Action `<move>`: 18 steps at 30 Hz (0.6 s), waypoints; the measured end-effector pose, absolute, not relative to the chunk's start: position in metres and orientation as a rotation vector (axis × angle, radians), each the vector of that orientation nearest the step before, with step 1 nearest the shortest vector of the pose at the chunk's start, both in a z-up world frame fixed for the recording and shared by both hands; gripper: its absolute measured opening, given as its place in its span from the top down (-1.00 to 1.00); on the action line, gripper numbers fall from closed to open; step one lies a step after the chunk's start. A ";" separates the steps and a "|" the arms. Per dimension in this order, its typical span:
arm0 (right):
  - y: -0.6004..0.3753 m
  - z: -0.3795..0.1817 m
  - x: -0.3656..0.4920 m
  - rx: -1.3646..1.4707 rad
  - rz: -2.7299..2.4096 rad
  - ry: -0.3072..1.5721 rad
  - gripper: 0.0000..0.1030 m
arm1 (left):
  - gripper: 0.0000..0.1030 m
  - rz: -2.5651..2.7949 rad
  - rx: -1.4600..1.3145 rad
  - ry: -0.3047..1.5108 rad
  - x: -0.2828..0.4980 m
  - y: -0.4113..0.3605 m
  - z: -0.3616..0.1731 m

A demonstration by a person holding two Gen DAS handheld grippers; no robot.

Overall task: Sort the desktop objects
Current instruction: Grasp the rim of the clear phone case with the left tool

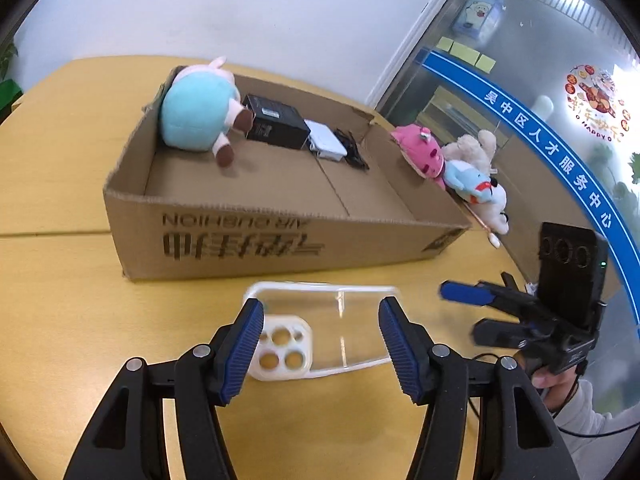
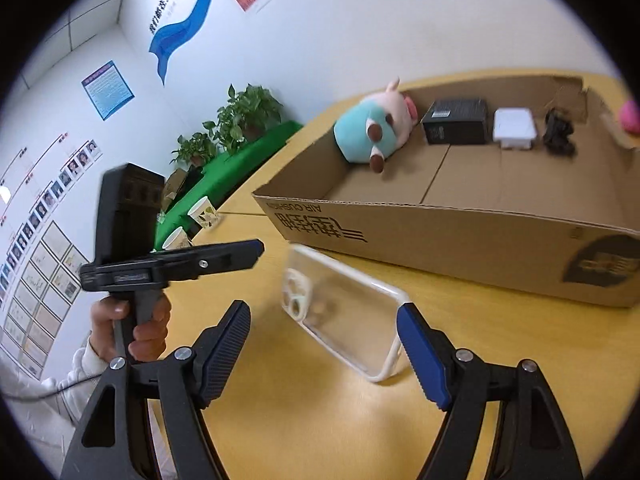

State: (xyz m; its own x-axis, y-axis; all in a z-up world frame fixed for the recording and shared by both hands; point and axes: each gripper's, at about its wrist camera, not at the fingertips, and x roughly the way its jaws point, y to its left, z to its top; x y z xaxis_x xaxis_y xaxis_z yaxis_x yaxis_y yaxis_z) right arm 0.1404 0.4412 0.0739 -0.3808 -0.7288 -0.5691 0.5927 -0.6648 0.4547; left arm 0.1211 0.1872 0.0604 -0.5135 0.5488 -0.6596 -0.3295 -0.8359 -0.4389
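Left gripper (image 1: pixel 320 340) clamped across clear phone case (image 1: pixel 320 328), pads on both long edges, at 6 o'clock from cardboard box (image 1: pixel 280 240). Case best kept level when lifted. Right gripper (image 2: pixel 324 352) released.

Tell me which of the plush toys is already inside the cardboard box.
The big teal-and-pink plush pig, lying in the cardboard box's far left corner. The pink, cream and blue plush toys are heaped outside its right wall.

A clear phone case (image 1: pixel 320 324) with white trim lies on the yellow surface (image 1: pixel 60 320) beside a brown box (image 1: pixel 256 236) holding a turquoise-and-pink plush (image 1: pixel 196 114).
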 end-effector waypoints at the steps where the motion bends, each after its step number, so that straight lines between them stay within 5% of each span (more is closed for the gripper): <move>1: 0.446 0.074 0.145 0.981 -2.107 -0.212 -0.49 | -0.14 2.329 -1.160 -0.369 0.120 0.186 0.056; 11: 0.432 0.018 0.114 1.252 -2.056 -0.291 -0.50 | -0.12 2.259 -1.400 -0.412 0.080 0.182 0.005; 18: 0.430 0.029 0.112 1.198 -2.063 -0.328 -0.50 | -0.17 2.268 -1.347 -0.354 0.091 0.192 0.019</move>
State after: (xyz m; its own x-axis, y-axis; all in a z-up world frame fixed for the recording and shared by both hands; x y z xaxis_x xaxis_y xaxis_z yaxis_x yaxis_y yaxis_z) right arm 0.1118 0.4298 0.0289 -0.3111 -0.6915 -0.6519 0.4556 -0.7105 0.5363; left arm 0.0909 0.1924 0.0193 -0.4035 0.5212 -0.7520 -0.2669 -0.8532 -0.4481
